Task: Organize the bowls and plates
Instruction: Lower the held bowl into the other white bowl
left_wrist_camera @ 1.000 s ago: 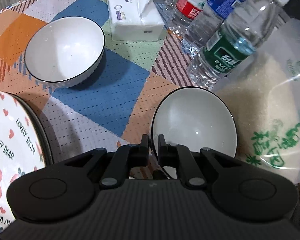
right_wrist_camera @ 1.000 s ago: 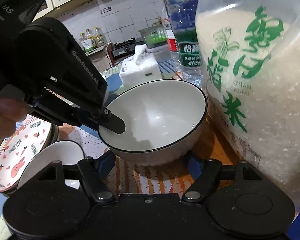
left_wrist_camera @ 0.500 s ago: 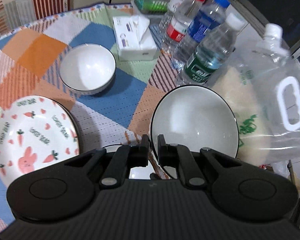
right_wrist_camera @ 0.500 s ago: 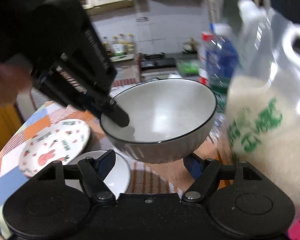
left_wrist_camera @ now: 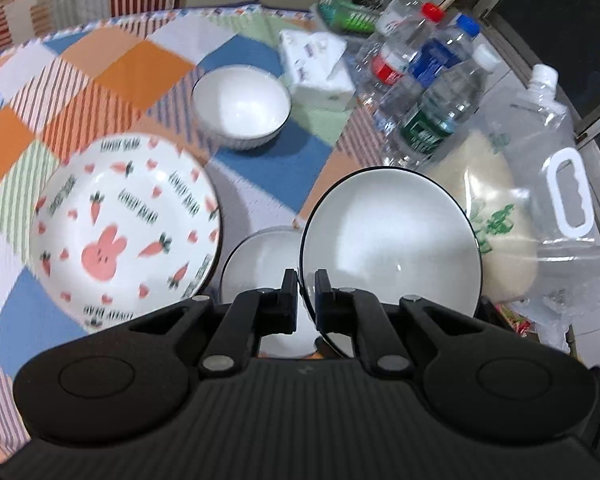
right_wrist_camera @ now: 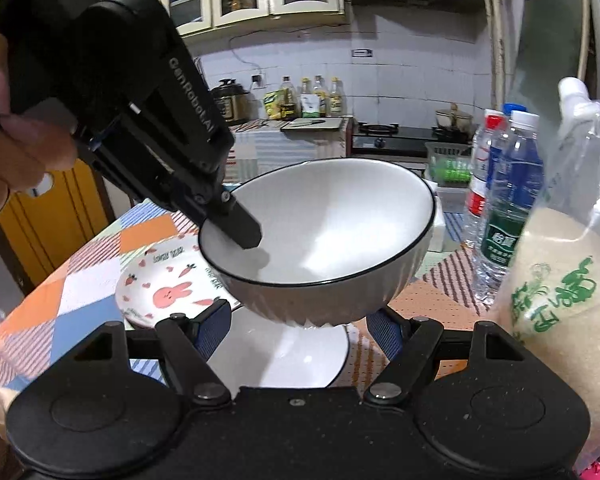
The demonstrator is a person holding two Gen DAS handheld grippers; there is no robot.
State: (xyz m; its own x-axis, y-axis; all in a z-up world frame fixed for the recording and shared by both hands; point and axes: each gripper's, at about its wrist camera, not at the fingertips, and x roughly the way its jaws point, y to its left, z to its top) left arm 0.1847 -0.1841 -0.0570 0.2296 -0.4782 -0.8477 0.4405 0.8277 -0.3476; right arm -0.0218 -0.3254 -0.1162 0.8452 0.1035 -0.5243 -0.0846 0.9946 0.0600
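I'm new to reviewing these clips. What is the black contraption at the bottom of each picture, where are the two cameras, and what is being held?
There is no robot. A person holds a two-finger gripper in each hand, and each carries a fisheye camera looking forward along its fingers, so the black shape at the bottom is the gripper itself.

In the left wrist view, the left gripper is pinched shut on the rim of the lifted bowl. The right wrist view shows the same lifted bowl in the air, with the right gripper open beneath it, not gripping.

On the checked tablecloth lie a rabbit plate, a bowl directly below the lifted one, a farther bowl, a tissue pack, water bottles and a rice bag.
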